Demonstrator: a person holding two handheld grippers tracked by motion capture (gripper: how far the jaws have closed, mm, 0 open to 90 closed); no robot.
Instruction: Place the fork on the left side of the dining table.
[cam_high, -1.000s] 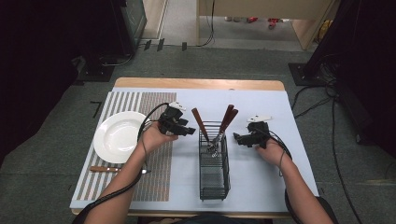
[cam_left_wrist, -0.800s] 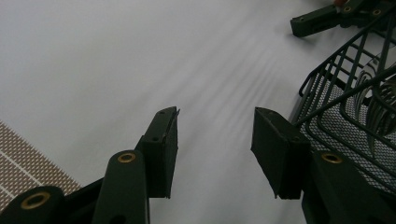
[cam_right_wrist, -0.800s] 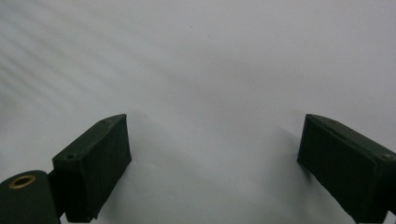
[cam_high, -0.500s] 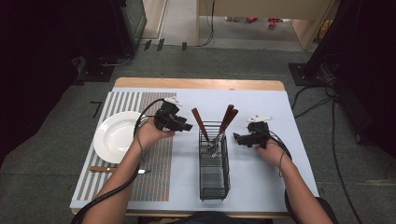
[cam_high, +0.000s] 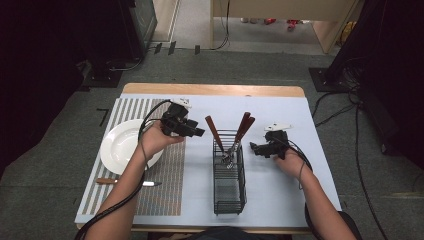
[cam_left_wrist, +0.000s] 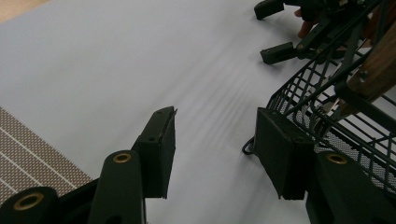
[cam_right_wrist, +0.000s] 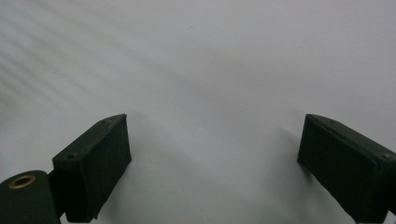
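Cutlery basket of black wire sits mid-table on the pale blue mat, its long axis running from the person toward the far edge. Three wooden handles lean out of its far end. Left gripper hovers just left of that end, jaws apart; its own view catches the mesh wall close by. Right gripper rests right of the basket, jaws wide over bare mat. Farther left lie a white plate and a knife on a striped placemat.

Bright even light, dark surroundings, soft blur
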